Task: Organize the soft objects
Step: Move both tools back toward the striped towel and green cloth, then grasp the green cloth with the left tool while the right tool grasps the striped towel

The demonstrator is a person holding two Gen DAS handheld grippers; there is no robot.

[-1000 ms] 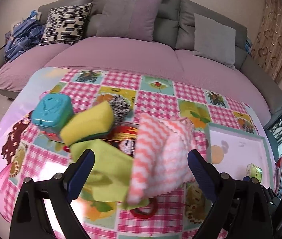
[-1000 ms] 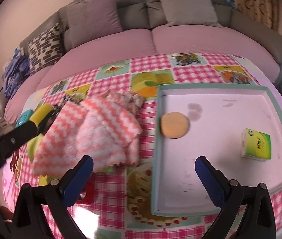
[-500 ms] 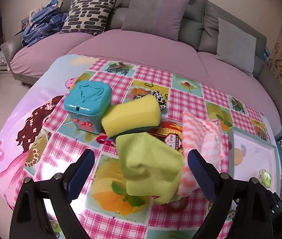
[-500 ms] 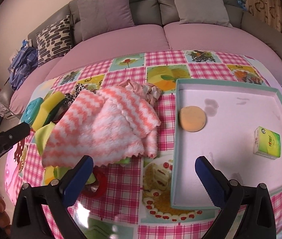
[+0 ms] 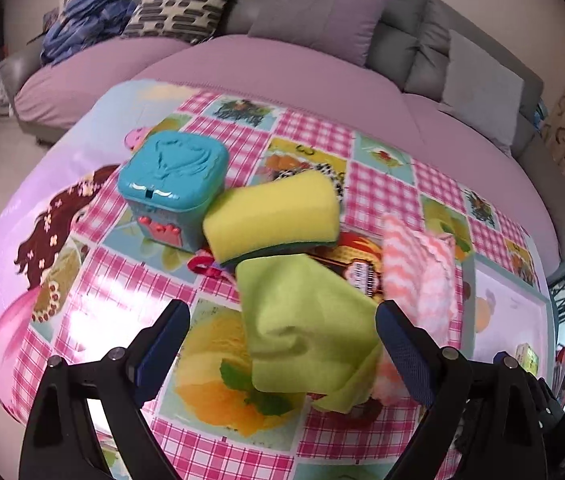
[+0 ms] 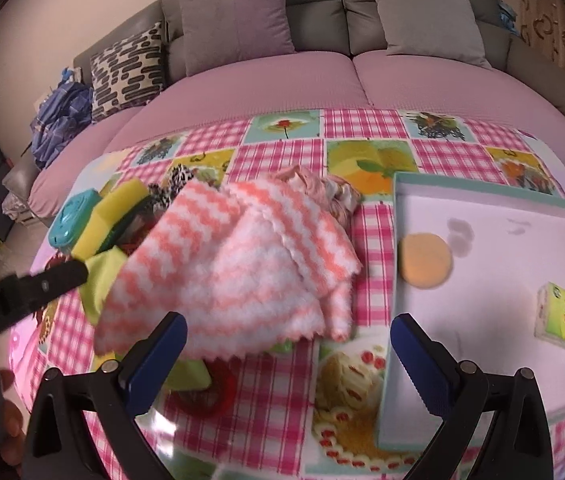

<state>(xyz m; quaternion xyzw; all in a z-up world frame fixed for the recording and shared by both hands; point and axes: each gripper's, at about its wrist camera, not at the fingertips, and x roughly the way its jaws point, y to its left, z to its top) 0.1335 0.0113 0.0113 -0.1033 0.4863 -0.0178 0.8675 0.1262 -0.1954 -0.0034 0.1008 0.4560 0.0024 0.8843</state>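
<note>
Both grippers, left (image 5: 282, 340) and right (image 6: 288, 354), spread wide, empty. On tablecloth (image 6: 282, 160): one pink-striped cloth (image 6: 234, 272), one green cloth (image 5: 302, 328), one yellow sponge (image 5: 274, 216). In tray (image 6: 494, 208): one orange puff (image 6: 425, 261), one tissue pack (image 6: 560, 315).

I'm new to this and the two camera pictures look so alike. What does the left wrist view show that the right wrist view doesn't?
Only the left wrist view shows the top of the green cloth fully, lying between the open left tool. Only the right shows the whole tray with its orange round sponge. Both share the striped pink cloth, yellow sponge and teal box.
</note>
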